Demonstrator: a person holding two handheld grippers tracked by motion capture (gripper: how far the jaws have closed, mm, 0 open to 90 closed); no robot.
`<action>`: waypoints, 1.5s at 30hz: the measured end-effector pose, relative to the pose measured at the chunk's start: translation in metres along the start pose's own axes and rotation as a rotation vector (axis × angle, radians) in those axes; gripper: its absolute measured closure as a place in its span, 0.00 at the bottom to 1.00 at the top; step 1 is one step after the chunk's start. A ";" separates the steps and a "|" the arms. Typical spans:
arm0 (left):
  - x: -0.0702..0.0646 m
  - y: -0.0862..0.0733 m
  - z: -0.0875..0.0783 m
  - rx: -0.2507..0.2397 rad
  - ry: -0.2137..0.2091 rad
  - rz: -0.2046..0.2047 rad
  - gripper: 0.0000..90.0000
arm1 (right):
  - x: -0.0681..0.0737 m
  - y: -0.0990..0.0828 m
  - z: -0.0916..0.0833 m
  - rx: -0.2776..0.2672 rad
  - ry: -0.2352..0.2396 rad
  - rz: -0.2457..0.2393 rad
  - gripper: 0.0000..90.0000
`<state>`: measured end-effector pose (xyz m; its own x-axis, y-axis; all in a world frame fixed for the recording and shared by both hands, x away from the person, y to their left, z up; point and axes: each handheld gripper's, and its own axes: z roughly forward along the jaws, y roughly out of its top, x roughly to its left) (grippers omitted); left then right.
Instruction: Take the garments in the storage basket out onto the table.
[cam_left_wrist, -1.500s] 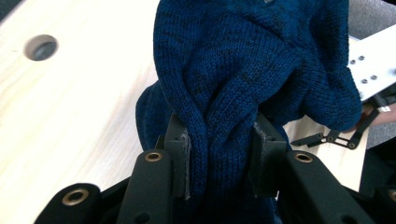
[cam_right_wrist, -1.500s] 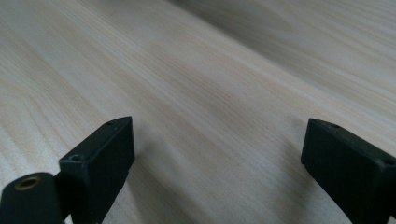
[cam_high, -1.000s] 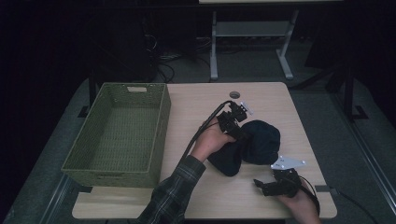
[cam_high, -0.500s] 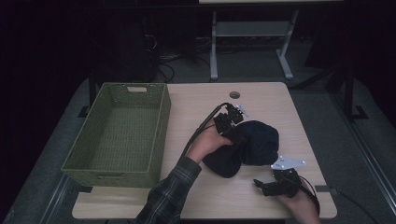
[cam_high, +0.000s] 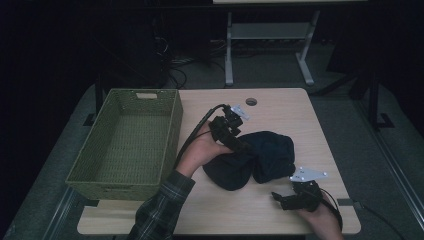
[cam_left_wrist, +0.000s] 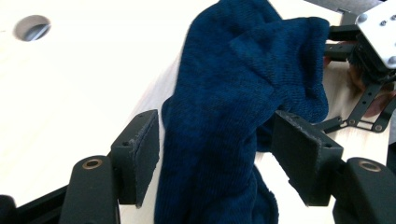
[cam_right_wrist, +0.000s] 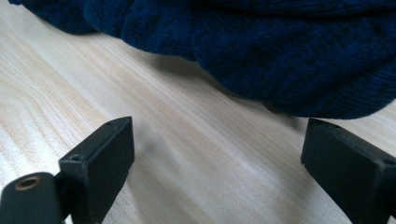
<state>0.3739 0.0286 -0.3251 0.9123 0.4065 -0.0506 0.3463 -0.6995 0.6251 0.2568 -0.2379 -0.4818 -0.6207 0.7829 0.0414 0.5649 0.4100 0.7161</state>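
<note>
Looking at risk here: the dark blue knit garment (cam_high: 255, 160) lies bunched in the lower centre of the high view, on the counter (cam_high: 280, 107), right of the green woven basket (cam_high: 125, 145), which is empty.

Left claw (cam_high: 245, 146) sits over the garment's upper left edge. Its jaws have just been opening; in the left gripper view a fold of the fabric (cam_left_wrist: 224, 121) runs up between the two pads, left pad about touching it, right pad with a gap. So it's released, not gripping.

Right claw (cam_high: 280, 199) is at the lower right of the high view, on the counter just short of the garment. In the right gripper view its jaws stand wide apart with bare wood between them, fabric (cam_right_wrist: 261, 51) ahead across the top of the frame.

Failure modes, as I judge them:
- Knit snags on the left pad edge as the claw pulls away, dragging the pile out of shape.
- Right claw closes too shallow, pinches one layer, and the rest slides off when lifted.
- Loose bulk hangs and catches the basket rim on transfer.
- The two claws are close; cables could foul.
</note>
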 end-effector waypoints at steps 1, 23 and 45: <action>0.000 -0.003 -0.003 -0.002 0.002 0.004 0.38 | 0.000 0.000 0.000 0.001 -0.002 -0.003 0.10; -0.041 -0.095 -0.016 0.026 -0.090 -0.017 1.00 | 0.000 0.000 0.000 -0.001 -0.001 -0.002 0.10; -0.039 -0.124 0.060 0.110 -0.050 0.071 0.99 | 0.000 0.000 0.000 0.002 0.000 -0.001 0.10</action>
<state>0.3087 0.0638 -0.4473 0.9443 0.3254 -0.0495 0.2994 -0.7868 0.5398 0.2567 -0.2380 -0.4817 -0.6211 0.7827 0.0407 0.5656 0.4117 0.7145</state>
